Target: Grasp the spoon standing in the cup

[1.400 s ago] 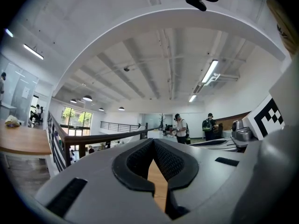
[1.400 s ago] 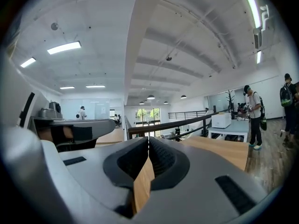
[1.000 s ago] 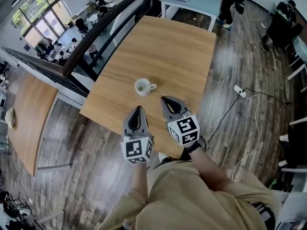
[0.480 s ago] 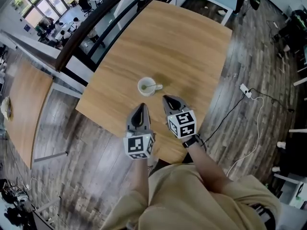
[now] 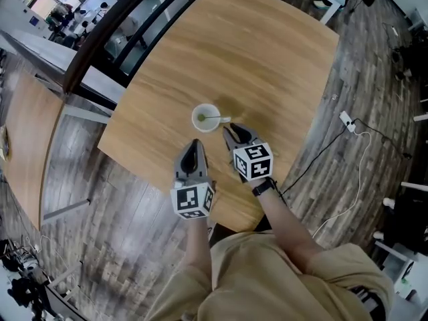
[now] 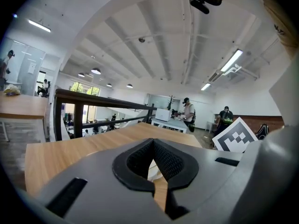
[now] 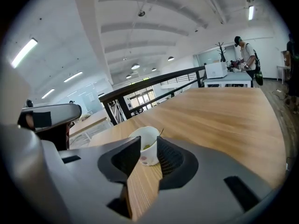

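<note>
A white cup (image 5: 205, 118) stands near the middle of the wooden table (image 5: 267, 52). A thin spoon (image 5: 217, 118) leans in it, handle pointing right over the rim. My right gripper (image 5: 229, 131) is just right of and nearer than the cup; its jaws are opening, with nothing between them. In the right gripper view the cup (image 7: 145, 146) shows through the gap of the right gripper (image 7: 149, 142), a short way beyond it, with the spoon handle (image 7: 161, 132) sticking up. My left gripper (image 5: 194, 145) hovers nearer than the cup, shut and empty. The left gripper (image 6: 153, 143) hides most of the cup.
The near table edge (image 5: 221, 209) runs under both grippers. A dark railing (image 5: 100, 39) borders the table's far left side. A power strip (image 5: 346, 120) with a cable lies on the floor to the right. A second wooden table (image 5: 27, 146) stands at left.
Both grippers have moved forward toward the cup; the right one now sits close beside it. The right jaws have parted from shut.
</note>
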`<state>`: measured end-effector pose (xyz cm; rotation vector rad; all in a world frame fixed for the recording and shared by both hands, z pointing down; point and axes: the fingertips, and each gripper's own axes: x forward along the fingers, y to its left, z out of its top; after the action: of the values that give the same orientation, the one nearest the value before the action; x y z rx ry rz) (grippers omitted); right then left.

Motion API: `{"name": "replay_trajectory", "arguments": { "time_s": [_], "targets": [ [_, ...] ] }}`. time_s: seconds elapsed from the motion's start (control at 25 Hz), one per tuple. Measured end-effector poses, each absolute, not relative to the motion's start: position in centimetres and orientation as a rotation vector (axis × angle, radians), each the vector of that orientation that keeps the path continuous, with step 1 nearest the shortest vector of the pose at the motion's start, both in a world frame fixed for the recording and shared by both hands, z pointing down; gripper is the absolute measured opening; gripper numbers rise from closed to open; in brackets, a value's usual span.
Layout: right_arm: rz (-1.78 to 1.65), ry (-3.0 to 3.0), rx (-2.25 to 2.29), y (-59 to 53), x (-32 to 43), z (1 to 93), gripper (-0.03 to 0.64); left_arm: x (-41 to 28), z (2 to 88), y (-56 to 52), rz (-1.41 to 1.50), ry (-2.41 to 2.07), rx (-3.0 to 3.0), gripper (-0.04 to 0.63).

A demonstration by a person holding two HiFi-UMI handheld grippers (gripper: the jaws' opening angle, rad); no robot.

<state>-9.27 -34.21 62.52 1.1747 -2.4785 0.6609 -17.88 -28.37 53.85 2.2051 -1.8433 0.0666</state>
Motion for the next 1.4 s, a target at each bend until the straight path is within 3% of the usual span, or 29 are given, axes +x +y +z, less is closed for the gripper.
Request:
{"name": "replay_trajectory", "arguments": {
  "time_s": [0.08, 0.44, 0.84, 1.4],
  "targets": [
    [0.684, -2.473, 1.168, -35.0, -9.6, 63.5, 0.118, -18.2, 54.6, -28.8, 0.069, -1.85, 2.183, 0.012],
    [0.771, -2.448, 1.205, -37.8, -10.9, 66.1, 0.13, -18.3, 55.9, -30.4, 0.061, -1.825, 2.162, 0.012],
    [0.708, -2.434, 1.247, -37.9, -10.7, 65.6, 0.029, -17.6, 55.8, -29.9, 0.038, -1.777, 2.179, 0.012],
    [0.64, -2.478, 1.31, -35.0, -9.8, 61.4, 0.017, -17.3, 53.7, -27.5, 0.007, -1.777, 2.188, 0.012]
  ]
}}
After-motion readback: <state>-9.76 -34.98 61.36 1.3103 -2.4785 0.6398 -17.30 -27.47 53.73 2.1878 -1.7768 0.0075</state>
